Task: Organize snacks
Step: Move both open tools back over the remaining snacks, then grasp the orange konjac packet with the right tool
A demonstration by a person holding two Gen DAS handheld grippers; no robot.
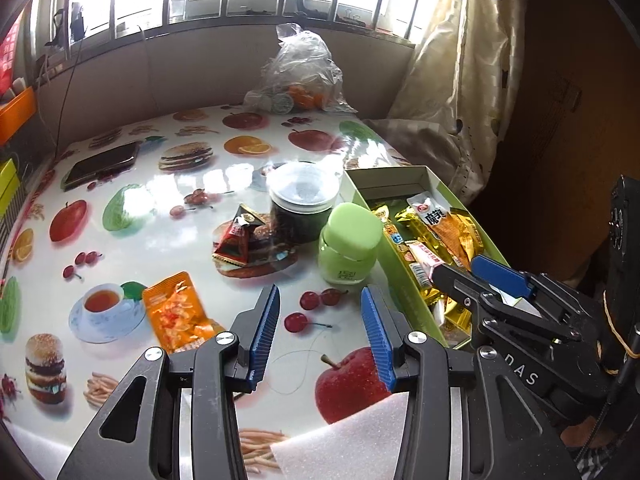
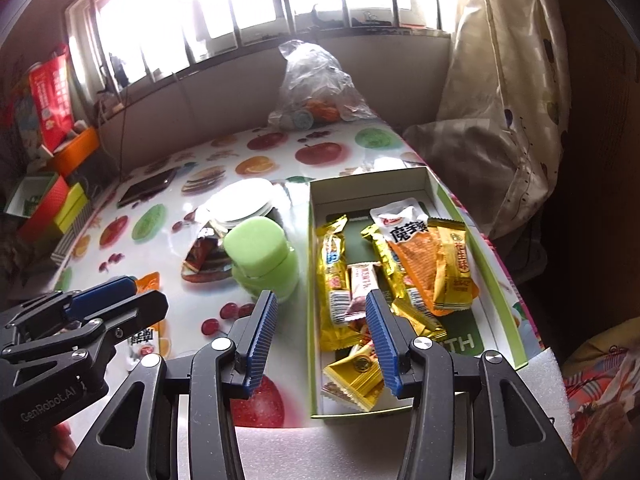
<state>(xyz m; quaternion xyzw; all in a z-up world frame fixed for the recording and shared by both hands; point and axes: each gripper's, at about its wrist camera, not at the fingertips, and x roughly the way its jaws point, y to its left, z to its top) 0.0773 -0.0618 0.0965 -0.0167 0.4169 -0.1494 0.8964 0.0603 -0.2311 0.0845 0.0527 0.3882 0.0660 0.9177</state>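
Observation:
A green cardboard box (image 2: 368, 188) on the fruit-print table holds several gold, orange and white snack packets (image 2: 424, 256). My right gripper (image 2: 320, 336) hovers open over the box's near left corner, nothing between its blue pads. My left gripper (image 1: 320, 336) is open and empty above bare tabletop. An orange snack packet (image 1: 176, 312) lies just left of it, and a red-brown packet (image 1: 236, 240) lies farther back. A green jar (image 1: 348, 248) stands beside the box's left wall (image 1: 404, 276). The right gripper (image 1: 456, 270) shows over the box; the left gripper (image 2: 144, 296) half hides the orange packet.
A dark jar with a white lid (image 1: 302, 196) stands behind the green jar. A phone (image 1: 104, 164) lies at the back left, a plastic bag of oranges (image 1: 300, 76) by the wall. White foam sheet (image 1: 360, 432) covers the near edge. A curtain (image 1: 460, 60) hangs at right.

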